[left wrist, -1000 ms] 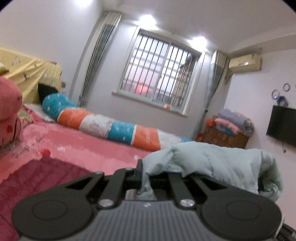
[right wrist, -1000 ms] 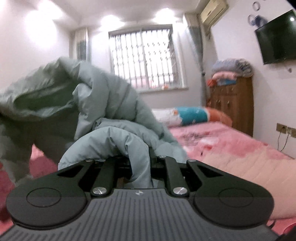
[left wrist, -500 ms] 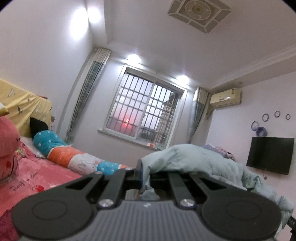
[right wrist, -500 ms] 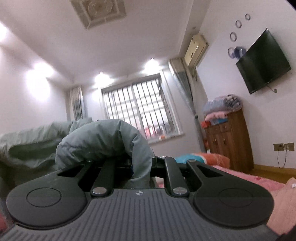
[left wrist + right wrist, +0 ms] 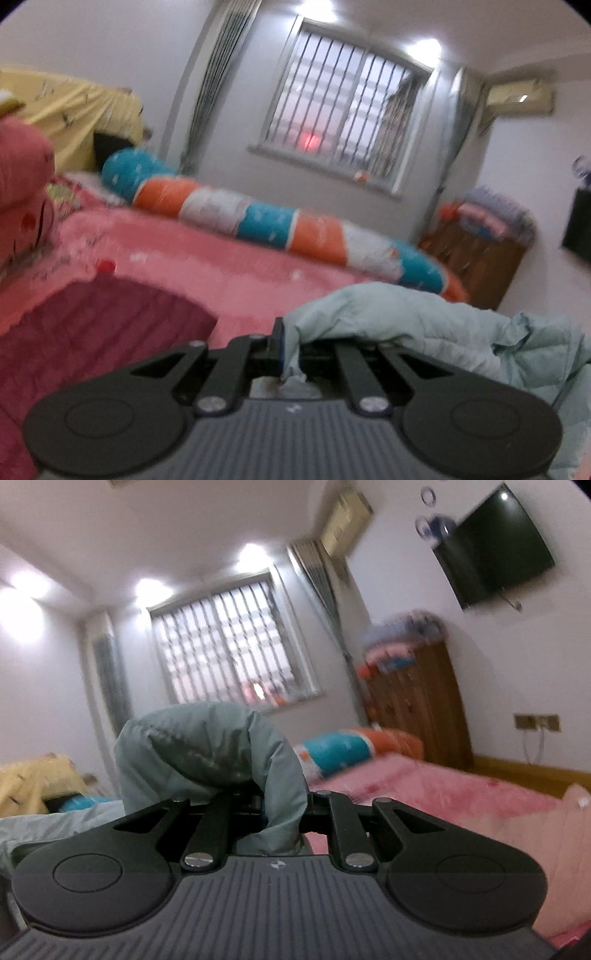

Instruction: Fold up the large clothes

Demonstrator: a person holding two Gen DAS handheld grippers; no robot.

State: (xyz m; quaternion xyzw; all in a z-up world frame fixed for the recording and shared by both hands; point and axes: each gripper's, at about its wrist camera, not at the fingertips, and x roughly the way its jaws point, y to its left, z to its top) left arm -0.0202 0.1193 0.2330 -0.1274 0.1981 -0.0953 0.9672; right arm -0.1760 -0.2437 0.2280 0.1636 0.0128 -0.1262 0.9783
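Note:
A pale green padded jacket is pinched in my left gripper, which is shut on its edge; the fabric drapes off to the right. In the right wrist view my right gripper is shut on another part of the same jacket, which bulges up over the fingers and trails left. Both grippers hold the jacket above a pink bed. The fingertips are hidden by fabric.
A long striped bolster lies along the bed's far side under a barred window. A dark red blanket lies at the near left, and a wooden cabinet with folded bedding stands at the right. A TV hangs on the wall.
Both grippers tilted up toward the ceiling half a second ago and have now swung back down toward the bed, still holding the jacket. The views are motion-blurred.

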